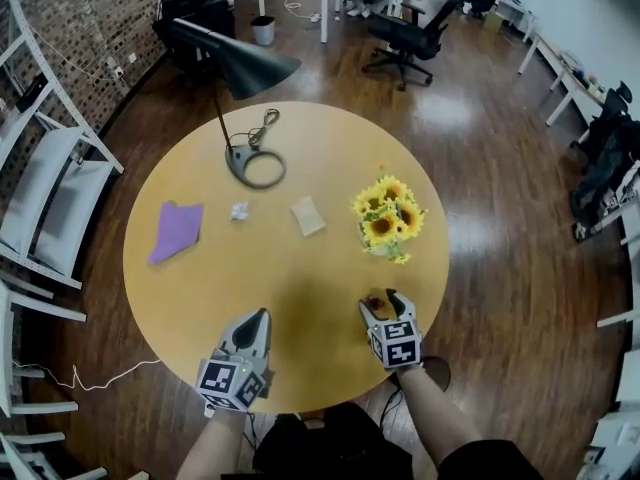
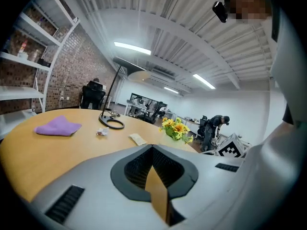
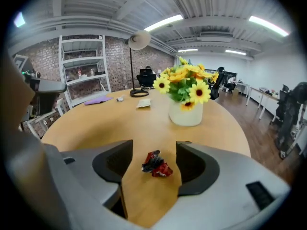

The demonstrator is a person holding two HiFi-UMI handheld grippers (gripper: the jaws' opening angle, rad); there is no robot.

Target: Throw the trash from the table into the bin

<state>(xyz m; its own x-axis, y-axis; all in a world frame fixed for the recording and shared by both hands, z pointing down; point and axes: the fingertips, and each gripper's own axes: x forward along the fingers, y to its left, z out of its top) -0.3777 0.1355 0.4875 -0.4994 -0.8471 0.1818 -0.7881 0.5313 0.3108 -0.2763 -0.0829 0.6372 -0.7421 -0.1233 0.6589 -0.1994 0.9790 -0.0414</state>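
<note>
Right gripper (image 3: pixel 154 150): jaws stood apart, one on each side of the wrapper, neither touching it.
Wrapper (image 3: pixel 156 165): red, crumpled, flat on the counter (image 1: pixel 300 298) near its 5 o'clock edge.
Left gripper (image 2: pixel 153 150): jaws together with nothing between them, over the counter rim at 7 o'clock, well apart from the right one.
Vase (image 1: pixel 388 218): sunflowers in it, upright at 2 o'clock from the wrapper, near.
Napkin (image 1: pixel 308 215): tan, flat, around the counter's middle, at 9 o'clock from the vase.
Paper ball (image 1: pixel 239 210): small, white, at 9 o'clock from the napkin.
Cloth (image 1: pixel 177 230): purple, near the 9 o'clock edge.
Lamp (image 1: pixel 258 166): ring base at 11 o'clock, black shade leaning over it.
Bin (image 1: pixel 263 31): on the floor, well beyond the counter at 12 o'clock.
</note>
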